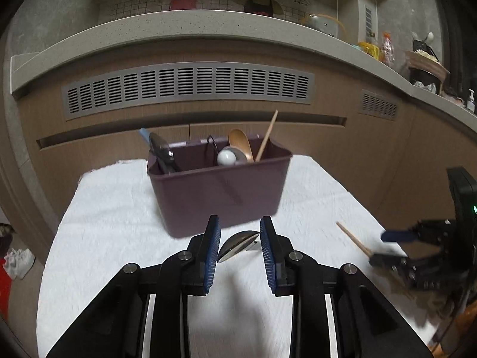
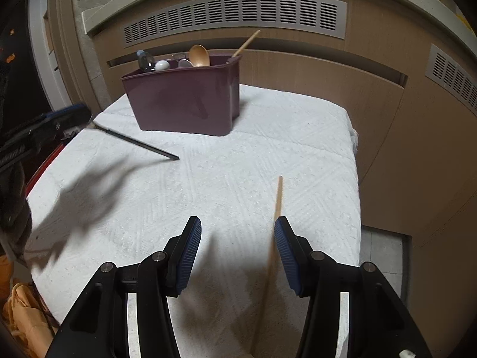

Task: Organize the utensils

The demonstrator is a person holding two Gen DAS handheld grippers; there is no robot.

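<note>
Left wrist: our left gripper [image 1: 240,238] clamps a metal spoon [image 1: 237,246]; right gripper [image 2: 237,238] stands open beside a chopstick [image 2: 275,223]. Next, we carry the spoon to the purple bin [image 1: 220,191].

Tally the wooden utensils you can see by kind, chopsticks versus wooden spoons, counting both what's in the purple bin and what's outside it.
Chopsticks: 2 (bin chopstick, loose chopstick outside it)
Wooden spoons: 1 (wooden spoon, standing in the purple bin)
Total: 3
</note>
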